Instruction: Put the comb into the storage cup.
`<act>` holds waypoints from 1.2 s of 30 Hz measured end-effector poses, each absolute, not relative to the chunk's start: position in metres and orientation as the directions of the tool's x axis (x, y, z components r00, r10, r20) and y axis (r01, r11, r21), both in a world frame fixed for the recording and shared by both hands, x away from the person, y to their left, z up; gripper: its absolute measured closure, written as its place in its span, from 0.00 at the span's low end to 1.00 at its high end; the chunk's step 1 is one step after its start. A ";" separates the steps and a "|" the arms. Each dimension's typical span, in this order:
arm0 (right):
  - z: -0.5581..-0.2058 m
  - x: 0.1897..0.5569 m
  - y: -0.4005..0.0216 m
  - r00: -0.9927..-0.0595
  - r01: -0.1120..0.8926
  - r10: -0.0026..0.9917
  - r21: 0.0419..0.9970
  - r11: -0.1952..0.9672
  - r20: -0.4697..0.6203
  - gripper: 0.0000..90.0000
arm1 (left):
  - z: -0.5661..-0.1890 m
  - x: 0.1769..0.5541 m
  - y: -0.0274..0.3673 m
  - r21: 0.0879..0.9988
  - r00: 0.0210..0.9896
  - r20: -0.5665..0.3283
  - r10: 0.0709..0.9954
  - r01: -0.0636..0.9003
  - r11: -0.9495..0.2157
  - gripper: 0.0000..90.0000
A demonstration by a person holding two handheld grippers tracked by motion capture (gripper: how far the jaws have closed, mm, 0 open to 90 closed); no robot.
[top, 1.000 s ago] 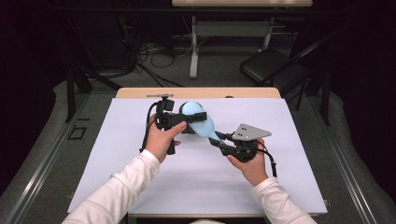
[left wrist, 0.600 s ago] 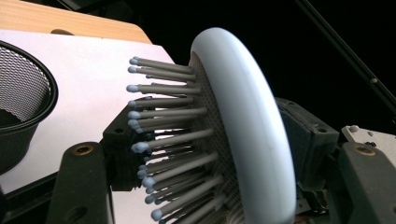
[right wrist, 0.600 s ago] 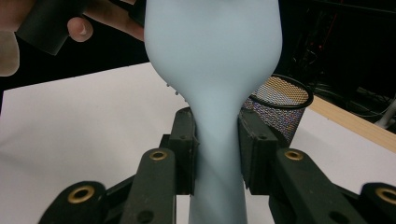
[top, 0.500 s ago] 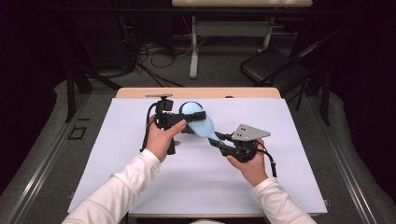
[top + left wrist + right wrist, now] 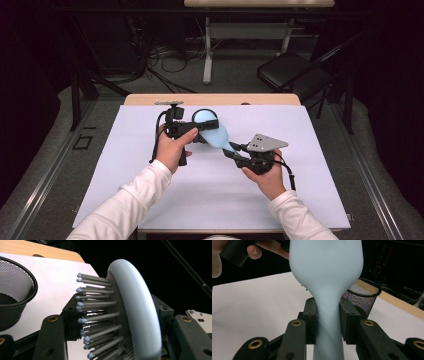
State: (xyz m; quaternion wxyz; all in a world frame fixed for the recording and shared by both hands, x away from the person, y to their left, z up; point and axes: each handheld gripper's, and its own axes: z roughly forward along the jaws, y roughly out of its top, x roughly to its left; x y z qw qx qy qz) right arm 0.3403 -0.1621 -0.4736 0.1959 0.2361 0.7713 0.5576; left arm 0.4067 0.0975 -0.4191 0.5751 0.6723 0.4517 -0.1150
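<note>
Left gripper (image 5: pixel 206 124) was held above the white sheet (image 5: pixel 125 150), near the table's far edge. Its jaws had just been closing, with the head of the pale blue hairbrush (image 5: pixel 212 134) between them: one jaw sat on the bristle side, the other behind the smooth back; contact of the pads could not be told. In the left gripper view the bristles (image 5: pixel 100 315) stood out sideways. Brush was off the table, bridging both grippers. Right gripper (image 5: pixel 231 150) pinched the brush's handle (image 5: pixel 328 322), pads pressed on both flanks. Black mesh cup (image 5: pixel 362 296) stood on the sheet behind.
</note>
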 end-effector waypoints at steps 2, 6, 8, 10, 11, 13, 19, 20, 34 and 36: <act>-0.474 0.340 -0.162 -0.811 0.144 0.584 0.953 0.266 -0.040 0.77 | -0.419 0.407 0.098 0.670 0.566 -0.673 0.476 0.739 0.069 0.47; -0.474 0.340 -0.162 -0.810 0.144 0.584 0.953 0.266 -0.041 0.77 | -0.419 0.406 0.097 0.670 0.564 -0.674 0.477 0.739 0.073 0.47; -0.474 0.340 -0.162 -0.810 0.145 0.585 0.953 0.267 -0.041 0.77 | -0.419 0.406 0.097 0.671 0.565 -0.673 0.478 0.738 0.073 0.48; -0.474 0.340 -0.162 -0.810 0.148 0.586 0.952 0.267 -0.039 0.77 | -0.419 0.406 0.097 0.672 0.566 -0.672 0.478 0.737 0.071 0.48; -0.475 0.340 -0.162 -0.809 0.148 0.586 0.952 0.269 -0.039 0.77 | -0.420 0.406 0.097 0.671 0.565 -0.673 0.478 0.738 0.072 0.48; -0.475 0.340 -0.162 -0.809 0.148 0.586 0.952 0.270 -0.040 0.77 | -0.420 0.406 0.097 0.667 0.562 -0.678 0.475 0.741 0.075 0.48; -0.475 0.340 -0.162 -0.810 0.148 0.586 0.951 0.273 -0.042 0.77 | -0.420 0.406 0.097 0.663 0.557 -0.682 0.474 0.745 0.078 0.49; -0.476 0.340 -0.162 -0.809 0.146 0.586 0.951 0.271 -0.042 0.77 | -0.420 0.406 0.097 0.662 0.556 -0.683 0.475 0.746 0.079 0.49; -0.478 0.341 -0.160 -0.810 0.145 0.585 0.951 0.272 -0.044 0.77 | -0.420 0.406 0.098 0.620 0.513 -0.715 0.474 0.779 0.092 0.51; -0.478 0.341 -0.160 -0.810 0.146 0.585 0.952 0.270 -0.041 0.77 | -0.420 0.405 0.098 0.610 0.502 -0.723 0.475 0.787 0.097 0.51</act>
